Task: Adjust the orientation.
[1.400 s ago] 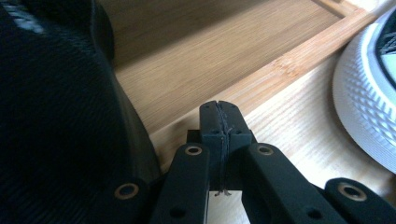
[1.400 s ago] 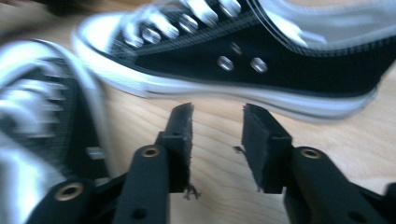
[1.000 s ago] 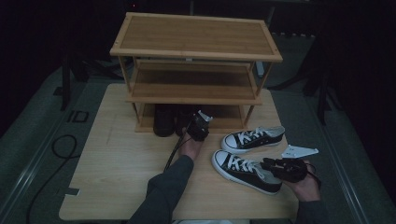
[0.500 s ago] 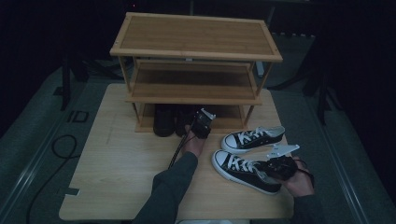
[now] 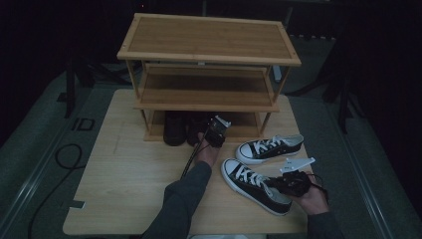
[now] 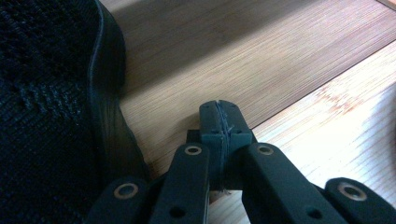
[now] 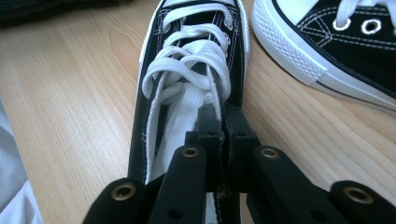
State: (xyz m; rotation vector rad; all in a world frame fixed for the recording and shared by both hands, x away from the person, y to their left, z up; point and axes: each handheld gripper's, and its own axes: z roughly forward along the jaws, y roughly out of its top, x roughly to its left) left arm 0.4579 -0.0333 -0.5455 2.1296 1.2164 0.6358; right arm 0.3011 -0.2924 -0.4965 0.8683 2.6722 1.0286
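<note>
Sneaker (image 5: 256, 185): in front of the rack (image 5: 209, 55), right of its middle, toe toward the rack.
Dark shoes (image 5: 183, 128): on the rack's bottom shelf, left part.
Left gripper (image 6: 219, 122): your jaws are pressed together on nothing, at the rack's bottom shelf edge, just beside a dark shoe.
Right gripper (image 7: 219, 126): your jaws pinch the sneaker's collar by the laces.
Second sneaker (image 5: 271, 147): between the held one and the rack.

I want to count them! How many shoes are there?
4: two black-and-white lace-up sneakers on the table, nearer and farther; two dark shoes under the rack. More may hide.
</note>
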